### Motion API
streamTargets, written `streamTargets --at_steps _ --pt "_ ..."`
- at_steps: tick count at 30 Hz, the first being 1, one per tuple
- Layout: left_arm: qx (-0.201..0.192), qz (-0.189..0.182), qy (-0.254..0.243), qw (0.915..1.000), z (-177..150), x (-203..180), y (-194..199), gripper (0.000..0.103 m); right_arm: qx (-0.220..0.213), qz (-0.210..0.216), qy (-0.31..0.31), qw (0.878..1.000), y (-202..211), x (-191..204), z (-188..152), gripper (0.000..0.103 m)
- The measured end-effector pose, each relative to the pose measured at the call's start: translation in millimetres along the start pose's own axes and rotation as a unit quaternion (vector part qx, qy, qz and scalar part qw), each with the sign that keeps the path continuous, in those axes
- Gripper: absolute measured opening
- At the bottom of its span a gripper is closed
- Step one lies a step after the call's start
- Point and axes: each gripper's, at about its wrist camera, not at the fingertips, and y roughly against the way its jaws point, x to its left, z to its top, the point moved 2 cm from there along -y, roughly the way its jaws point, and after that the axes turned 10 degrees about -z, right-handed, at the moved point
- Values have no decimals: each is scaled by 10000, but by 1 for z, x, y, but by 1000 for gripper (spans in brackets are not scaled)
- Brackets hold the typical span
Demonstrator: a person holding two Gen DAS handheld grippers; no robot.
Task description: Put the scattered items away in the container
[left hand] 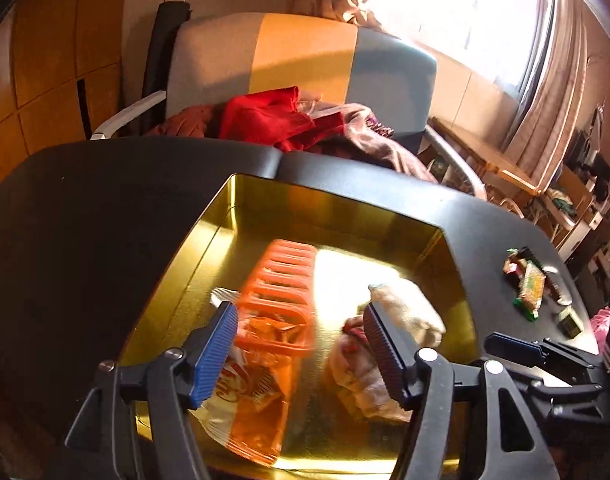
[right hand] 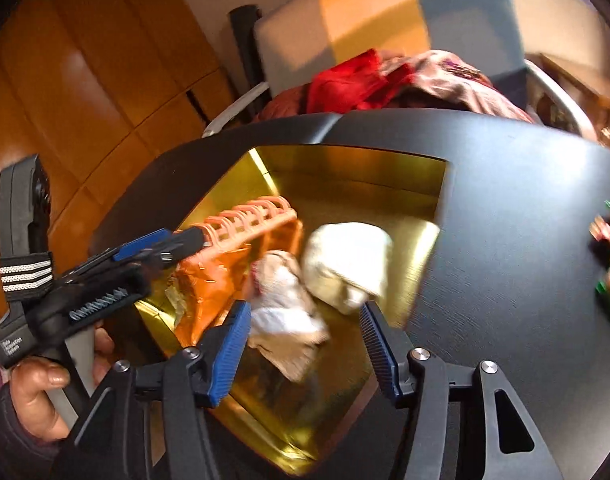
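Both grippers hang spread and empty over the gold tin (left hand: 261, 196): the left gripper (left hand: 301, 344) above the orange plastic rack (left hand: 283, 292) and orange wrapper (left hand: 257, 408), the right gripper (right hand: 305, 344) above crumpled white packets (right hand: 345, 264). Further right, snack packets (left hand: 529, 284) lie on the black table (left hand: 85, 208), outside the tin.

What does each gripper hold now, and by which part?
Nothing is held. The left gripper is open, the orange rack beside one finger, unclamped. The right gripper is open over the white bundle.
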Motion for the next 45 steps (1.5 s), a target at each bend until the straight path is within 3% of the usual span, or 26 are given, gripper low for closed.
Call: streamTargets --at_steps 7,15,21,26,39,45 --pt "222 -591 -474 9969 -7 -60 4 68 -297 -722 -824 9935 38 -103 -5 64" --pt "863 -1054 -911 9865 -32 -118 -26 68 -560 -1613 -1674 9710 75 -226 -3 64" --pt "1325 -1353 -1222 9743 -51 -159 -49 68 -521 -1929 -1803 9631 71 -281 26 66" --pt "1607 -1475 -1348 9666 -61 -177 -65 68 -273 -2003 -1851 9617 39 -319 67 67" --pt "1761 -1482 -1270 9648 -62 -182 -87 68 576 -910 -1422 9840 -33 -304 79 69" --pt "1683 -1509 -1429 9636 -62 -191 -82 68 830 -369 -1090 9899 -22 -263 40 69"
